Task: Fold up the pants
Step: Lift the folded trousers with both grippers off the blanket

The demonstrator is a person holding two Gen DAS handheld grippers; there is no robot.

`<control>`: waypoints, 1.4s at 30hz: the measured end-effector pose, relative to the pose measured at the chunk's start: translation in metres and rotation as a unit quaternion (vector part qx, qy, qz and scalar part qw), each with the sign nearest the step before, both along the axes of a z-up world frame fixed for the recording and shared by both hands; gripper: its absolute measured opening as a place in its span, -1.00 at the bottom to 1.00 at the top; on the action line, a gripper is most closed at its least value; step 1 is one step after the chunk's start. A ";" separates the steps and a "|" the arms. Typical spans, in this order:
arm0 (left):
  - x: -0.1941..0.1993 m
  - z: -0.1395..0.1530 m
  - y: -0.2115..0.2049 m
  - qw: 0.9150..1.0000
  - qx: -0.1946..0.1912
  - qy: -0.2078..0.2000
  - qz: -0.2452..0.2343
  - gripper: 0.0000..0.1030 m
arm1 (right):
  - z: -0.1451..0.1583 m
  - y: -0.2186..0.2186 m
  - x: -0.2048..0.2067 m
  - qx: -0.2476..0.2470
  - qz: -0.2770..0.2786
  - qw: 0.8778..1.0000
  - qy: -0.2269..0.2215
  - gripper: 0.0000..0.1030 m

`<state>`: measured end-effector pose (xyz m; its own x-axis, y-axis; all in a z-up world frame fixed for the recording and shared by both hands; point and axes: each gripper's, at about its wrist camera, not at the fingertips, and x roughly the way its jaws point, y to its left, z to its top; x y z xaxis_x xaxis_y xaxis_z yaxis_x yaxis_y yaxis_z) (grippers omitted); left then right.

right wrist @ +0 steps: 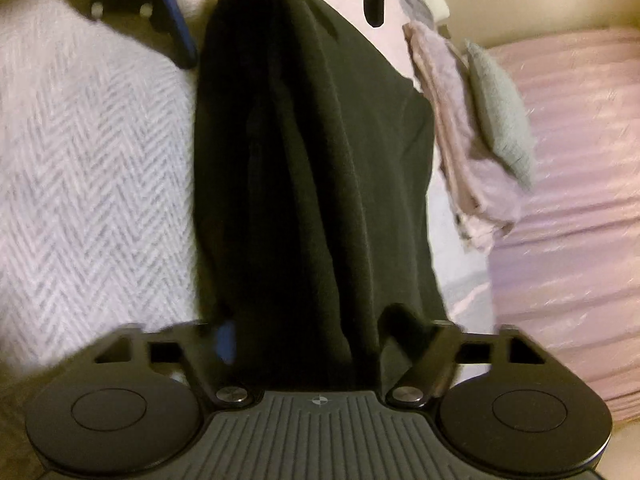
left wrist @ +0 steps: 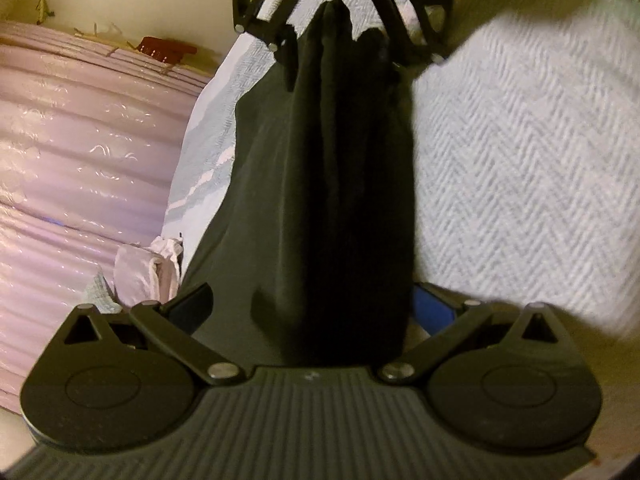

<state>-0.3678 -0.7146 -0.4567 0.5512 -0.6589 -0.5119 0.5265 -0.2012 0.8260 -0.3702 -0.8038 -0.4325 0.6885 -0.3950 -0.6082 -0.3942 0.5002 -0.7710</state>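
Note:
Dark pants lie bunched lengthwise into a long ridge on a white herringbone blanket, stretched between my two grippers, which face each other. In the left wrist view my left gripper stands open and wide, the near end of the pants between its fingers. A strip of bedding shows beside one of its fingers in the right wrist view. My right gripper is shut on the other end of the pants, the fabric filling the gap between its pads. It also appears at the top of the left wrist view as the right gripper.
A pink quilted bedspread borders the blanket on one side. On it lie a folded pink cloth and a small grey-green cloth, close to the pants. A red-brown object sits near the cream wall.

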 end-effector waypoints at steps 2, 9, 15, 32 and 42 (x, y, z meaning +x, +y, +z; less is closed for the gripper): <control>0.001 0.000 -0.001 1.000 0.005 -0.011 -0.013 1.00 | 0.013 0.001 0.000 0.009 -0.006 1.000 -0.001 -0.18; 0.016 0.003 0.002 0.998 0.024 -0.051 -0.036 0.97 | 0.073 -0.011 0.017 0.077 -0.051 0.996 0.001 -0.35; 0.040 0.007 0.003 0.995 0.039 -0.060 -0.063 0.69 | 0.080 -0.006 0.014 0.090 -0.057 0.994 0.014 -0.34; 0.087 0.080 -0.011 0.986 0.057 0.144 -0.068 -0.23 | -0.002 0.011 -0.004 -0.026 0.003 0.998 -0.048 0.22; 0.110 0.123 -0.006 0.978 0.069 0.181 -0.074 -0.26 | 0.089 0.002 0.023 0.033 -0.045 0.998 -0.010 -0.44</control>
